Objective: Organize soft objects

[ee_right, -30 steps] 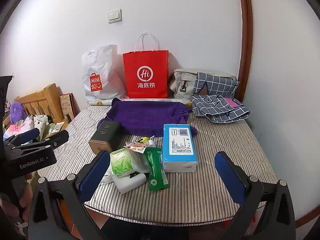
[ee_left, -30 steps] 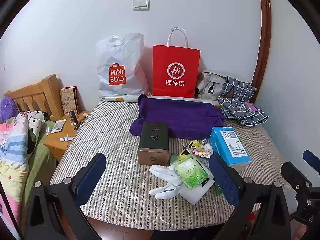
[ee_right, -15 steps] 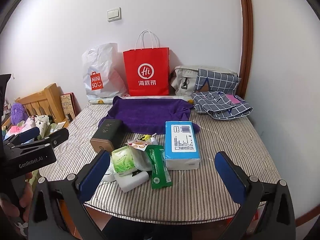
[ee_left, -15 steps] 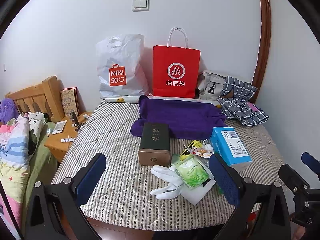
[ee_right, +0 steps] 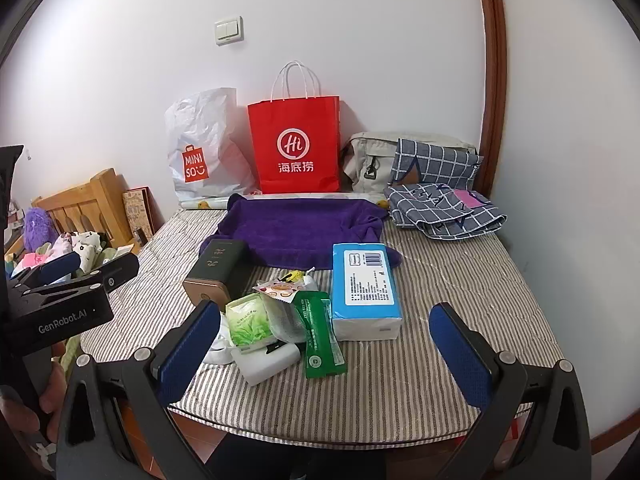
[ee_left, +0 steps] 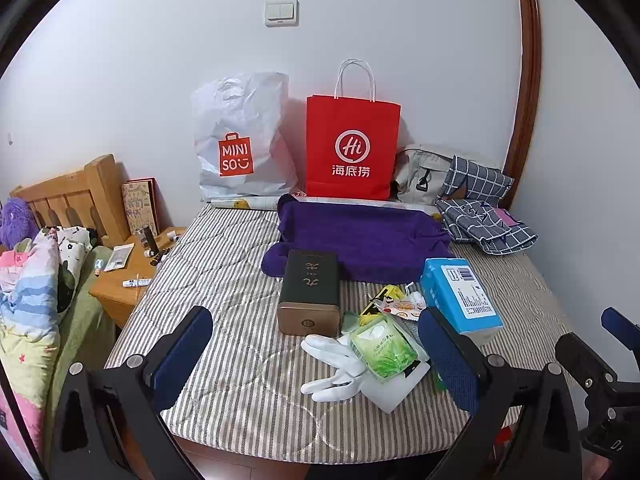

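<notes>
A purple towel (ee_left: 360, 240) (ee_right: 300, 232) lies spread at the back of the striped table. White gloves (ee_left: 332, 364) lie near the front edge beside a green tissue pack (ee_left: 384, 348) (ee_right: 248, 320). A blue tissue pack (ee_left: 460, 296) (ee_right: 364, 284), a green sachet (ee_right: 320, 336) and snack wrappers (ee_right: 280, 288) sit in the same cluster. A checked cloth bag (ee_left: 480, 220) (ee_right: 440, 208) rests at the back right. My left gripper (ee_left: 316, 360) and right gripper (ee_right: 324, 356) both hover open before the table's front edge, holding nothing.
A dark tin box (ee_left: 310, 292) (ee_right: 216, 276) stands left of the cluster. A red paper bag (ee_left: 352, 144), a white Miniso bag (ee_left: 240, 140) and a beige bag (ee_left: 420, 172) lean on the wall. A wooden nightstand (ee_left: 128, 268) and bedding (ee_left: 32, 280) are on the left.
Both cameras have shifted very slightly; the right one has edged a little closer to the table. Nothing on the table has moved, and both grippers stay open.
</notes>
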{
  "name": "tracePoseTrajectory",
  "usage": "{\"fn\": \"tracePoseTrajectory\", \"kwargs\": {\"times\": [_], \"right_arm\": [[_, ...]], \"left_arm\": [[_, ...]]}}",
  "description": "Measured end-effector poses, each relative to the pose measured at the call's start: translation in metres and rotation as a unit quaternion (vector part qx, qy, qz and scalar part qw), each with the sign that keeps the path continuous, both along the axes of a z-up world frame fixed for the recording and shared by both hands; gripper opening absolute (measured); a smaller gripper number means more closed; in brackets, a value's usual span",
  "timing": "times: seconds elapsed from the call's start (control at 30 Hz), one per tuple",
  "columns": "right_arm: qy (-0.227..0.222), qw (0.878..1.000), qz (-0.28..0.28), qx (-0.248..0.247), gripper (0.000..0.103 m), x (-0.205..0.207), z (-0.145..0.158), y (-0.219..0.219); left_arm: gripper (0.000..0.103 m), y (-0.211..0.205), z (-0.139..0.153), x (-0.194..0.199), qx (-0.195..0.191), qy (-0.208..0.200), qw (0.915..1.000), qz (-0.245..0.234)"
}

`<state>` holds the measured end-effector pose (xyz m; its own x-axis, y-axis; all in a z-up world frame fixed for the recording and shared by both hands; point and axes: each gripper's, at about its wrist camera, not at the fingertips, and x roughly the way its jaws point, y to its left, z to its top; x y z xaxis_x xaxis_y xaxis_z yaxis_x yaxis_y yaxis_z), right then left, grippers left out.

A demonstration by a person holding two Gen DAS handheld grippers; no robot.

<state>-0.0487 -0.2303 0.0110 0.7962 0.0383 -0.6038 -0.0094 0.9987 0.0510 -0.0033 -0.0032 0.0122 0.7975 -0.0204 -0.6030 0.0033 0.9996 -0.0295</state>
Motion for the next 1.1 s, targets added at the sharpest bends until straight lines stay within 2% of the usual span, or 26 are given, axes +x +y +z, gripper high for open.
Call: {"fn": "tracePoseTrajectory", "kwargs": {"times": [1.1], "right_arm": [[-0.002, 1.0, -0.003, 0.003, 0.103, -0.0019, 0.0025, -0.0028]], "left_arm": [[0.103, 0.0007, 0.0009, -0.0016, -0.001, -0.003, 1.0, -0.003]]}}
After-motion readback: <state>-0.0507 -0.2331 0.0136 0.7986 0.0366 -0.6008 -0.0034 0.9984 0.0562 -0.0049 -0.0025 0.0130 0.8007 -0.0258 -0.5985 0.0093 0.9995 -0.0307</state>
